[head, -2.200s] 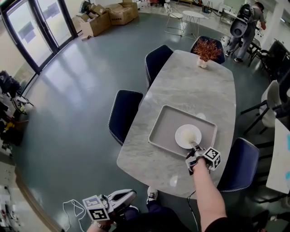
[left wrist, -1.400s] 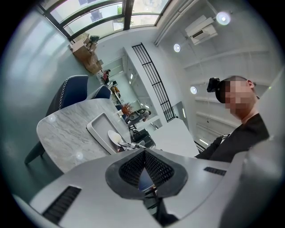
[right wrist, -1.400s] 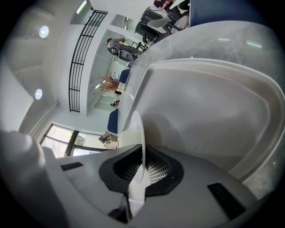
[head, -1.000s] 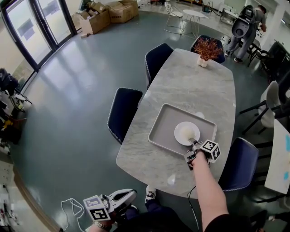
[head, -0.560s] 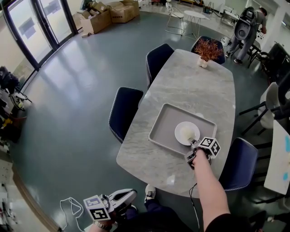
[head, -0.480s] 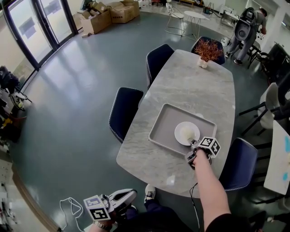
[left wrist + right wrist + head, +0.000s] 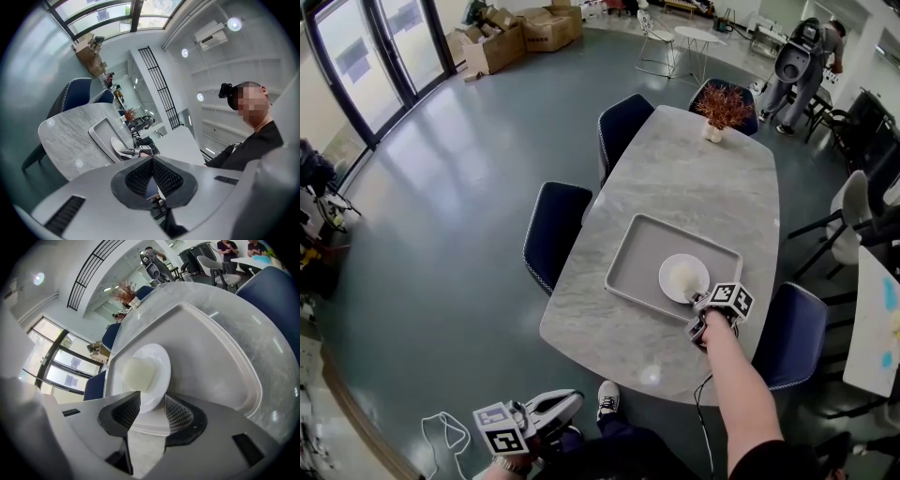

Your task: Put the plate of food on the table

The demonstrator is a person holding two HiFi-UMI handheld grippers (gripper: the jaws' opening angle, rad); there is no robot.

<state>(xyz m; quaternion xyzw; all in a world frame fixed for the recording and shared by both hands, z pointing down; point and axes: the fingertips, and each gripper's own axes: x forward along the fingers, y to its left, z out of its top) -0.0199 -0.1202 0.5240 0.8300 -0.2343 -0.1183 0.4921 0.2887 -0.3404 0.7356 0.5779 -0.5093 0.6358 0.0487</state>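
Nearest, low beside the person: left gripper held level, jaws together, nothing in them | near right side of table: right gripper tilted down, jaws just opened wide, either side of the rim of the plate without pressing | plate with pale food sits in grey tray | far end: potted plant

The marble table carries a grey tray and a potted plant.
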